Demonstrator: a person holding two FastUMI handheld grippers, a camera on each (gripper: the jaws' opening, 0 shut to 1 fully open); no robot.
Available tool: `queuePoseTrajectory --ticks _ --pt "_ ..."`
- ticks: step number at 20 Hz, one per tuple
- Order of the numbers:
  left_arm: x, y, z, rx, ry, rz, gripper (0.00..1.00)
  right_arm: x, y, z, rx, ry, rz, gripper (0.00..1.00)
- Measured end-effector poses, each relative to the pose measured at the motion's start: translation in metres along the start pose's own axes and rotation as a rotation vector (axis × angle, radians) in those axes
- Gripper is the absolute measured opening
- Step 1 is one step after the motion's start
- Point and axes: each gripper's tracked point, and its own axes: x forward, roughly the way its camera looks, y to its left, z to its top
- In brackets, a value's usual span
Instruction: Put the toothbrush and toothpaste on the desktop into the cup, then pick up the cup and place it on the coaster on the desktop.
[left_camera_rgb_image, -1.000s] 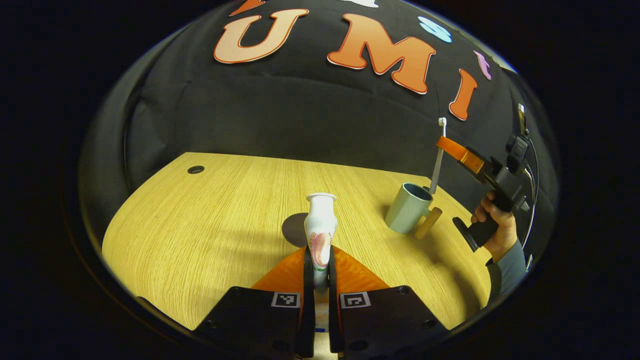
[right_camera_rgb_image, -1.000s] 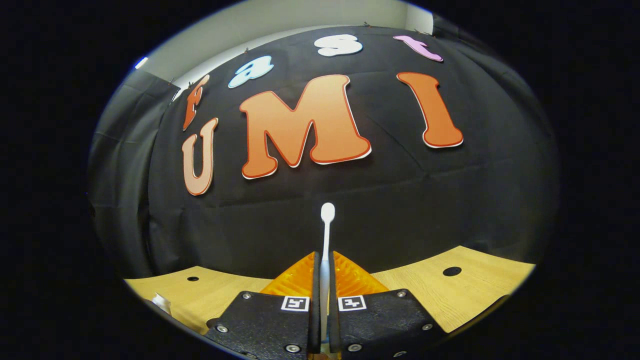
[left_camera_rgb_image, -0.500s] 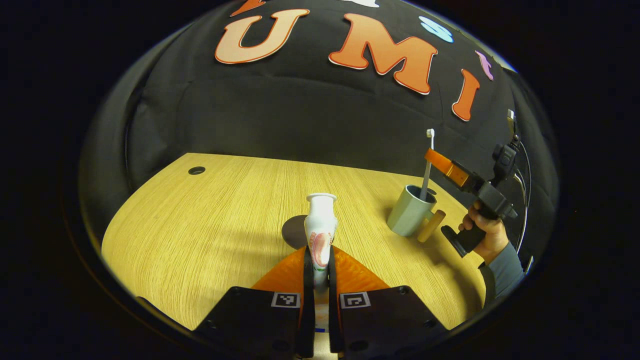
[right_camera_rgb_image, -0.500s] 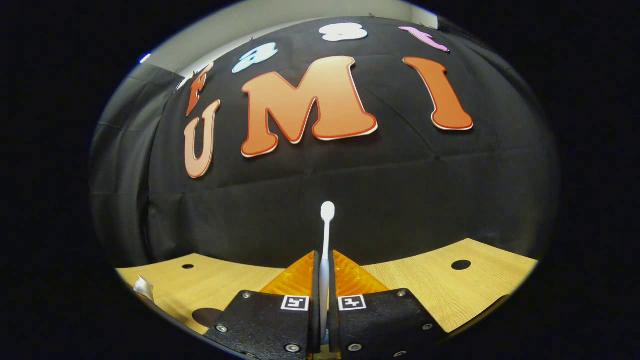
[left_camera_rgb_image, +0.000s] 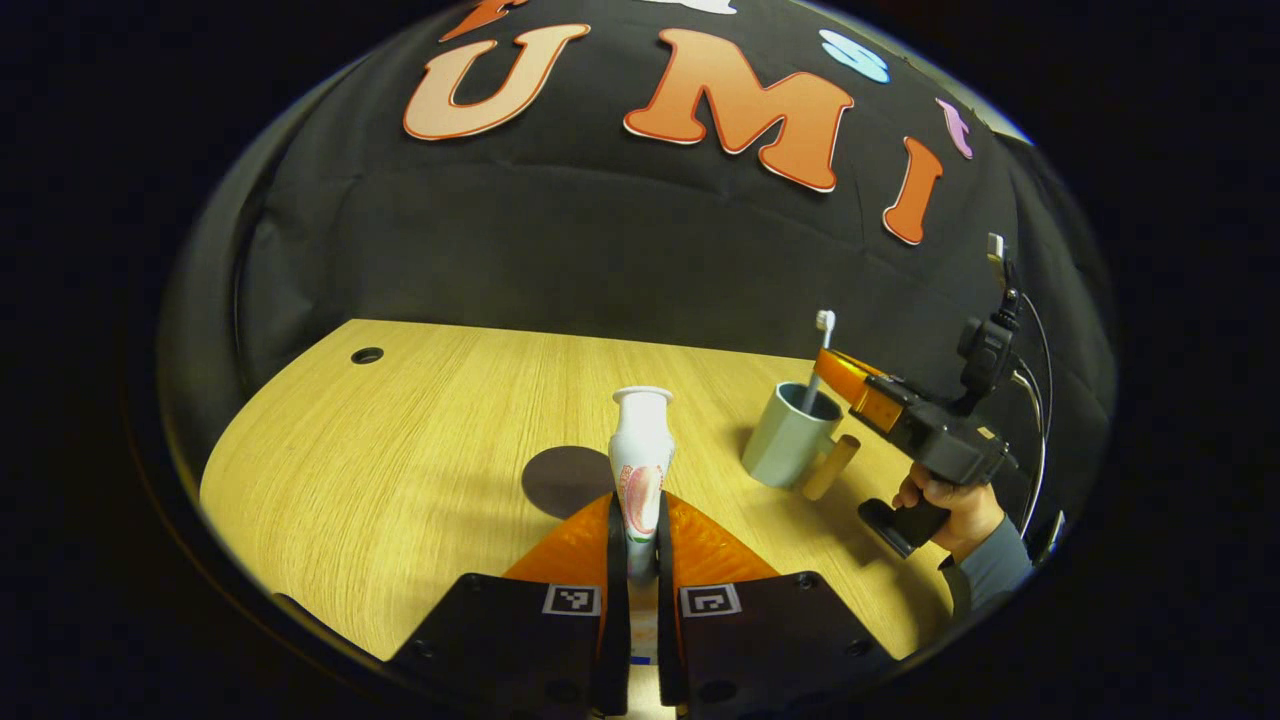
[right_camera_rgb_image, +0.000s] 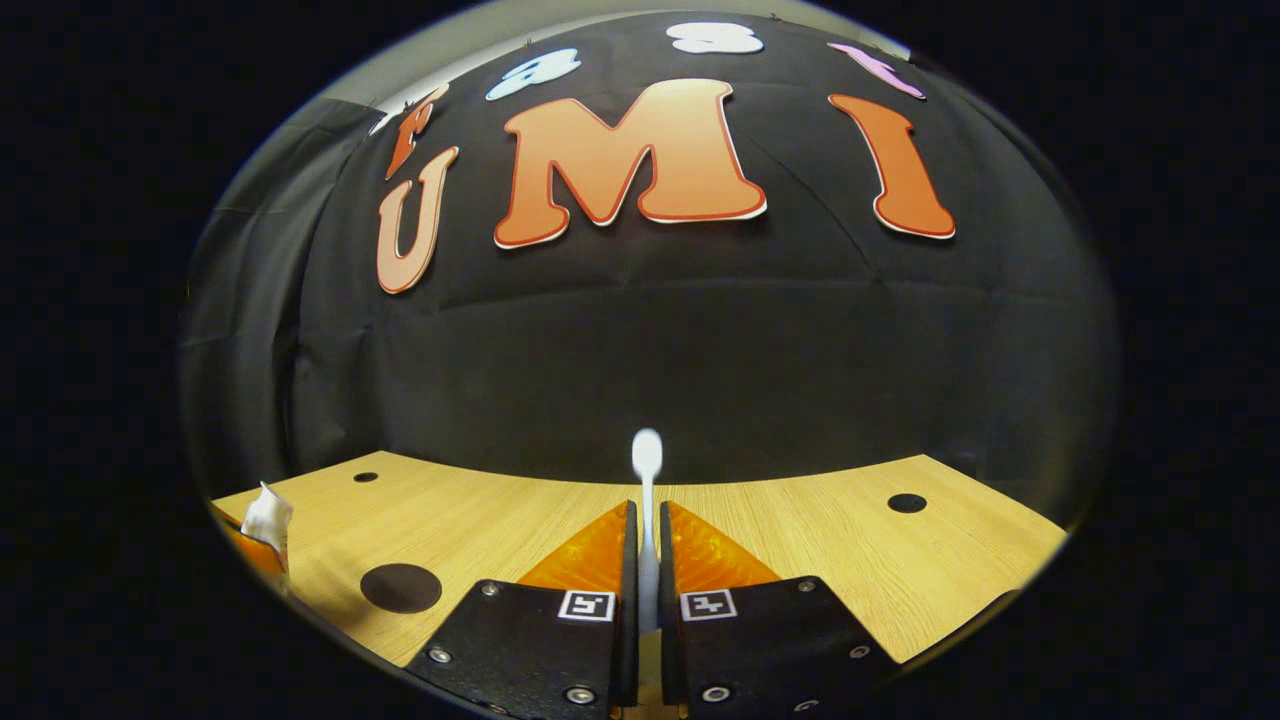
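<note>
Because the toothbrush (right_camera_rgb_image: 647, 470) is light, thin and stiff, hold it low on the handle, as your right gripper (right_camera_rgb_image: 647, 560) does now, closed on it with its lower end inside the cup (left_camera_rgb_image: 785, 435). Your left gripper (left_camera_rgb_image: 637, 530) is clamped on the soft toothpaste (left_camera_rgb_image: 640, 450), upright above the coaster (left_camera_rgb_image: 562, 480); avoid squeezing hard.

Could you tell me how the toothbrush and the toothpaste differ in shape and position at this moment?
The toothbrush is thin, its lower end inside the cup; the toothpaste is a thick tube held above the desktop, apart from the cup. Shared: both stand roughly upright, each clamped in closed jaws.
</note>
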Motion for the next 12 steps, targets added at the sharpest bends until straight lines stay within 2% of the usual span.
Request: queuePoseTrajectory --ticks 2,4,5,7,10,12 --pt "0.005 -0.010 0.007 -0.003 -0.028 -0.009 0.15 -0.008 0.001 -0.002 0.024 0.031 0.018 0.10" --pt "0.008 -0.021 0.015 0.006 -0.056 -0.018 0.15 -0.021 0.002 -0.001 0.023 0.042 0.030 0.21" --pt "0.011 -0.027 0.021 0.011 -0.074 -0.026 0.15 -0.027 -0.002 0.001 0.008 0.041 0.020 0.34" --pt "0.017 -0.042 0.036 0.009 -0.127 -0.054 0.15 -0.036 -0.015 0.002 -0.028 0.041 -0.016 0.51" --pt "0.023 -0.063 0.055 0.006 -0.196 -0.074 0.15 -0.056 -0.025 0.008 -0.025 0.041 -0.018 0.57" --pt "0.022 -0.069 0.070 0.002 -0.272 -0.054 0.15 -0.069 -0.030 0.014 -0.022 0.023 -0.019 0.68"
